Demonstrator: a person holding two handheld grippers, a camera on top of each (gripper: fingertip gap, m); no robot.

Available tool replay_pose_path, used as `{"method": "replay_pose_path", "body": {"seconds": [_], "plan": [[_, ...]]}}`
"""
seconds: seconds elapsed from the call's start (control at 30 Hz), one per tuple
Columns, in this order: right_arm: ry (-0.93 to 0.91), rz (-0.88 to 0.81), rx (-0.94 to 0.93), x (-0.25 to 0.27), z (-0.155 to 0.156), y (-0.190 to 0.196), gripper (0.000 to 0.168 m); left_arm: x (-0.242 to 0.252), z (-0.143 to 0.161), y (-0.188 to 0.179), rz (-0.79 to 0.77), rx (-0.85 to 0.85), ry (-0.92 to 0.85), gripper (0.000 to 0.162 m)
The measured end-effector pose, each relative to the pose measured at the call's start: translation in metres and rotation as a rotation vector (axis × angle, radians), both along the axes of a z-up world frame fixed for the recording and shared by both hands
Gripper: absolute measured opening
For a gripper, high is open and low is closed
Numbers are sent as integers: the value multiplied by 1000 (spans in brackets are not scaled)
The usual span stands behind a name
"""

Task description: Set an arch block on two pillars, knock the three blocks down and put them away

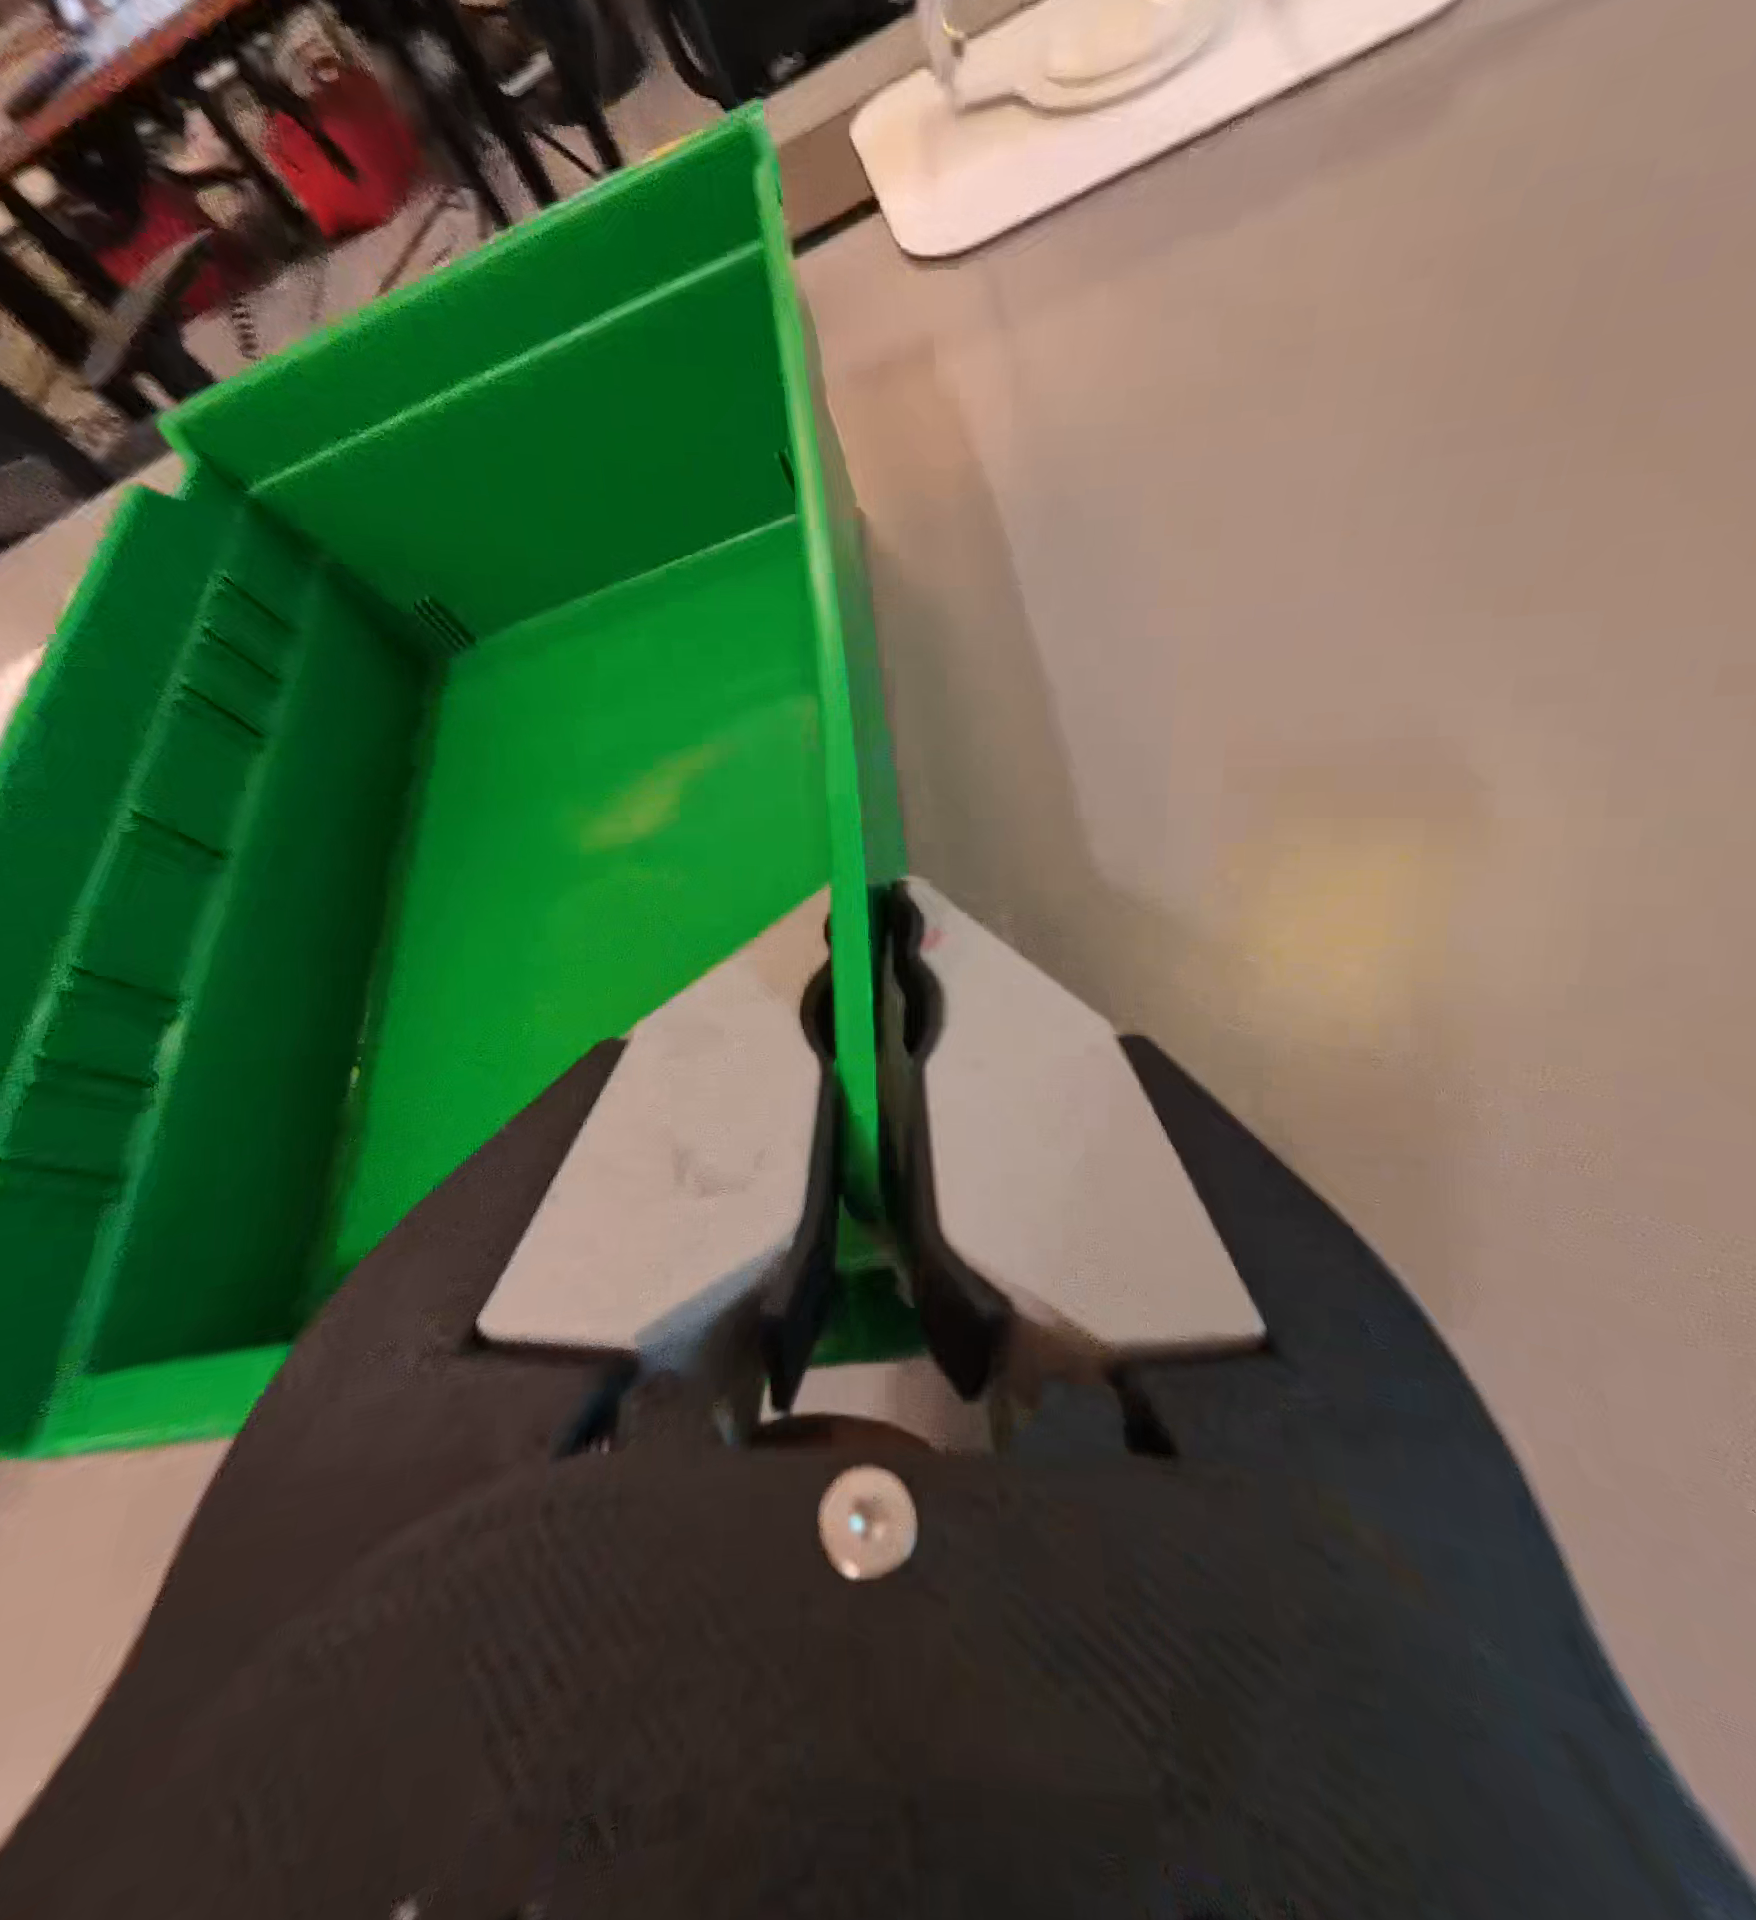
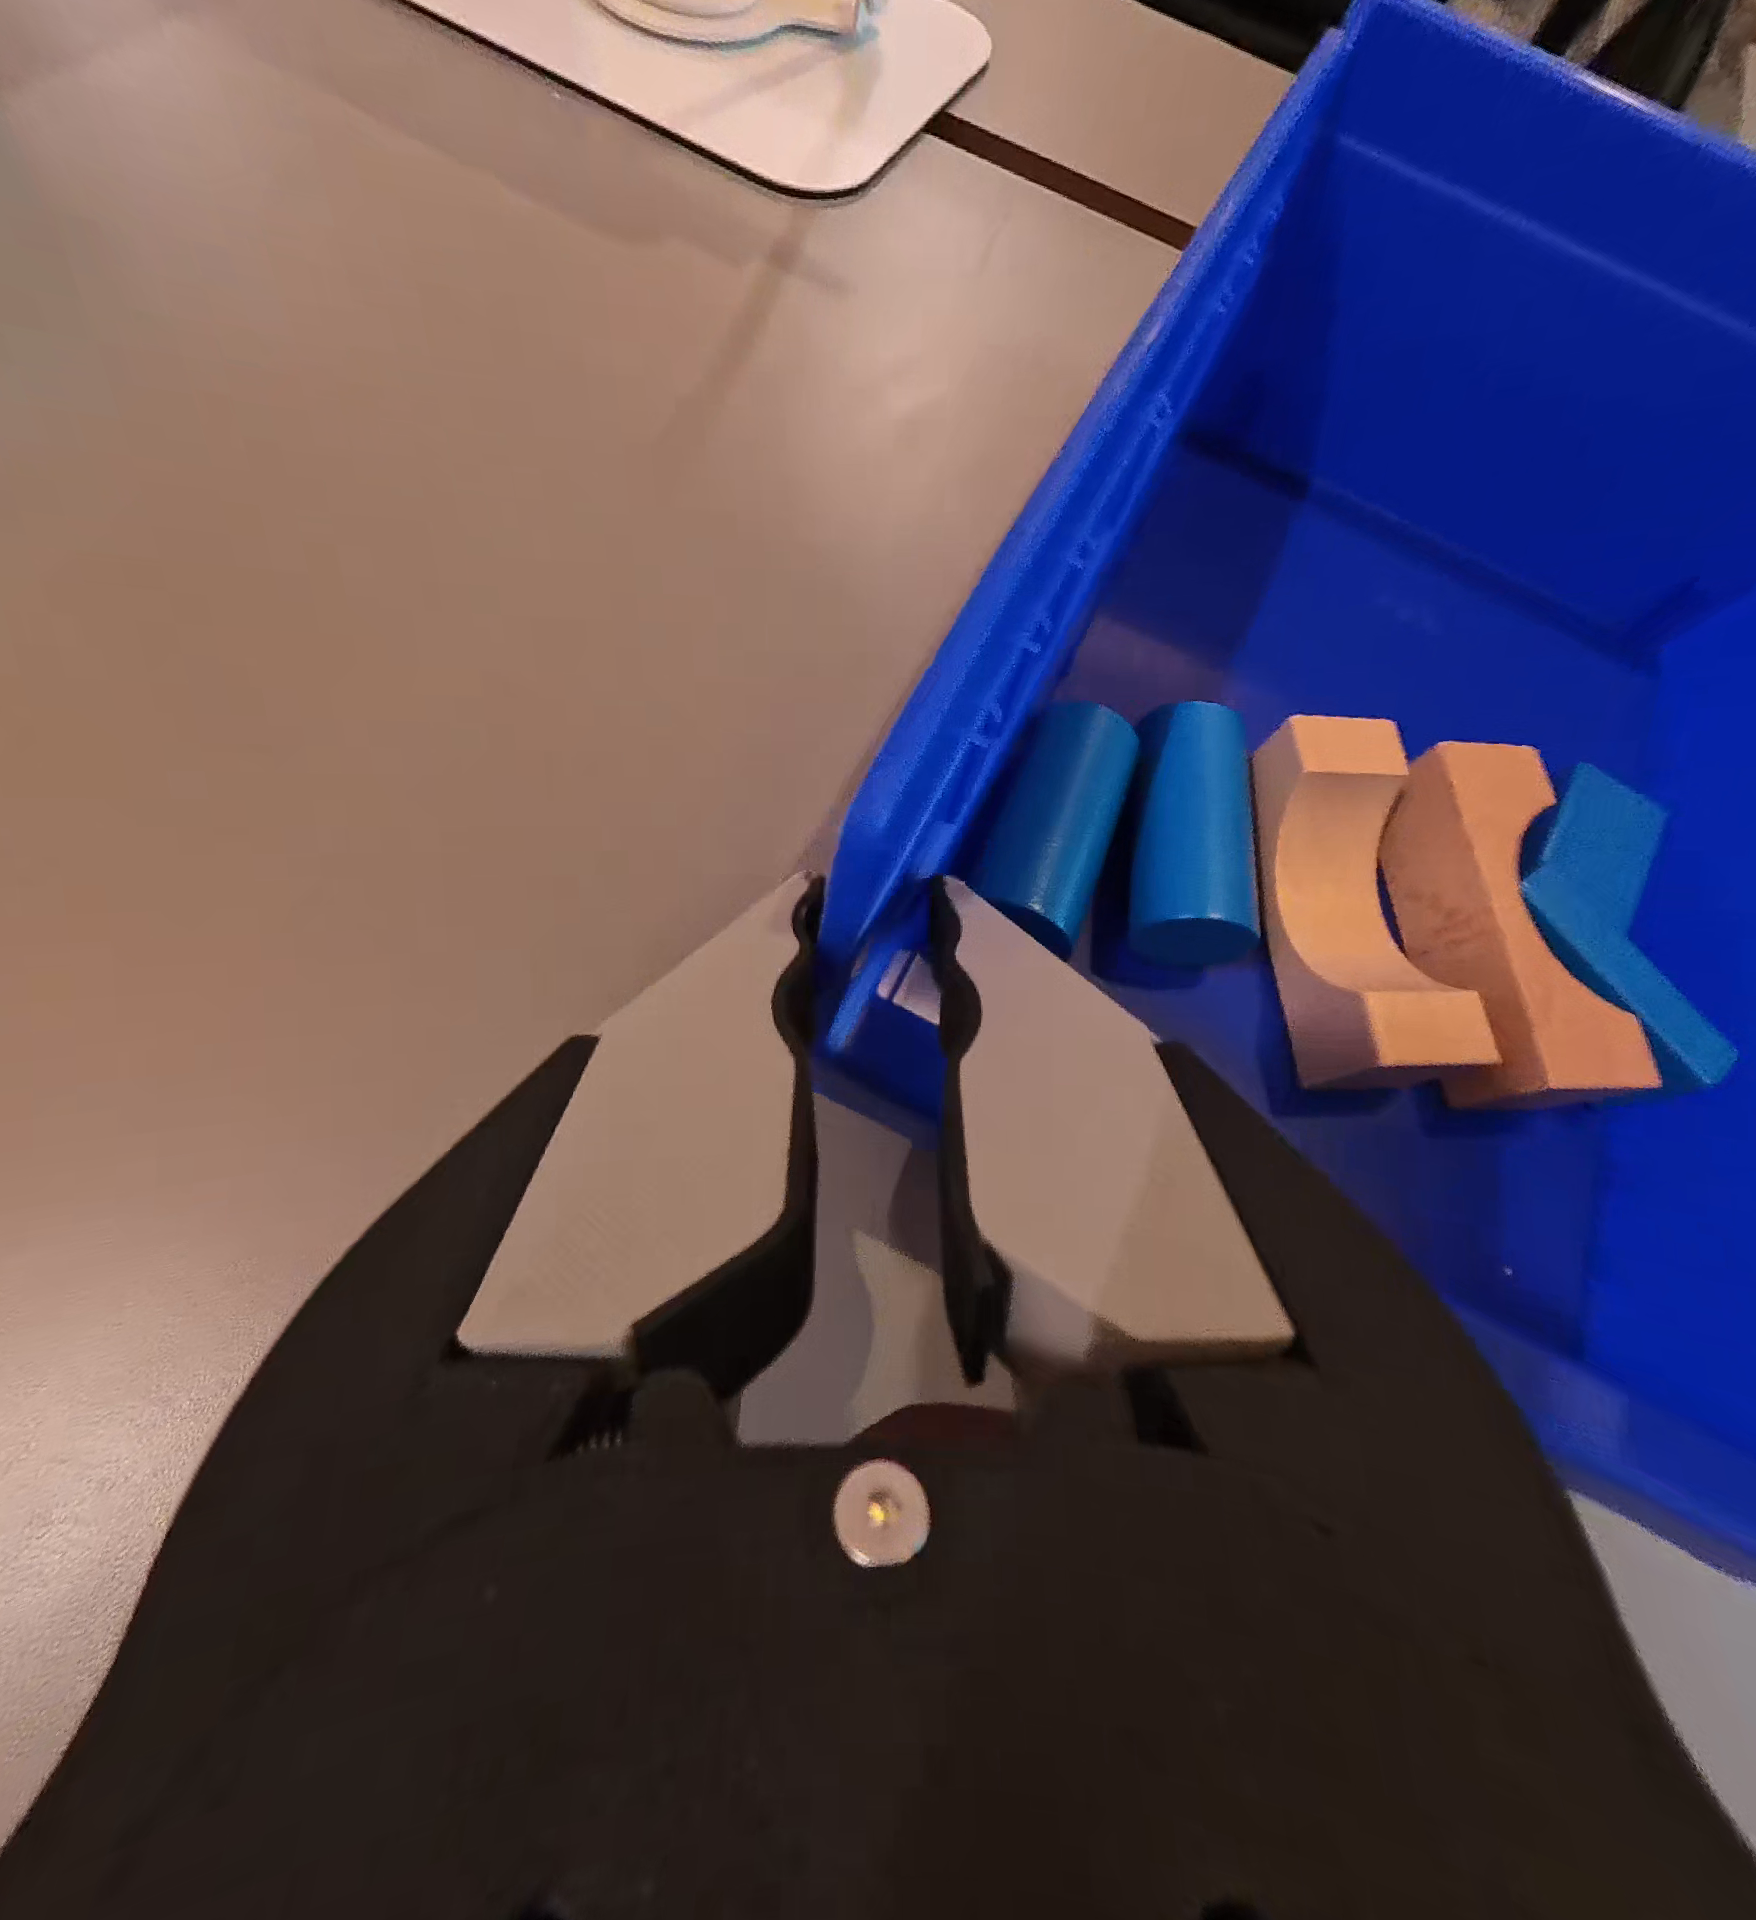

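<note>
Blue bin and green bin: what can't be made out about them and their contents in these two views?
- Blue bin, right wrist view: far and right sides cut off by the frame; the blue arch block is partly covered by the wooden arch blocks.
- Green bin, left wrist view: motion-blurred; its near end is hidden behind the left claw.
- Each bin is missing from the other view.

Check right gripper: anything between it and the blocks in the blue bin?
Yes. The right gripper is shut on the blue bin's side wall, and that wall stands between it and the nearest blue cylinder. The bin is open-topped, nothing covering the blocks.
</note>
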State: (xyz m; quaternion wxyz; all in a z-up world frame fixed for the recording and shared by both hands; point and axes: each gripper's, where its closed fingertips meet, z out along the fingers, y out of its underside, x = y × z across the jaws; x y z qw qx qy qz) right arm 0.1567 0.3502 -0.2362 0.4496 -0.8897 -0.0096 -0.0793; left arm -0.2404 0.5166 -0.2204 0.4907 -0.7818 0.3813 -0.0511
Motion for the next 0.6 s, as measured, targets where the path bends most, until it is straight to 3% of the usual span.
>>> {"method": "replay_pose_path", "body": {"seconds": [0.17,0.27,0.4,0.47,0.53,0.6], "plan": [[-136,42,-27,-48,1,3,15,-25,66,6,14,60,-261,2],[-110,124,-19,-125,2,26,21,-29,124,-3,6,134,-311,2],[-30,321,41,-270,9,67,26,-11,212,-29,-92,225,-393,2],[75,472,90,-341,26,71,16,-3,243,-40,-128,259,-397,2],[128,557,171,-377,56,57,34,3,260,-49,-152,287,-384,2],[166,613,267,-385,89,30,37,10,265,-60,-177,296,-371,2]]}}
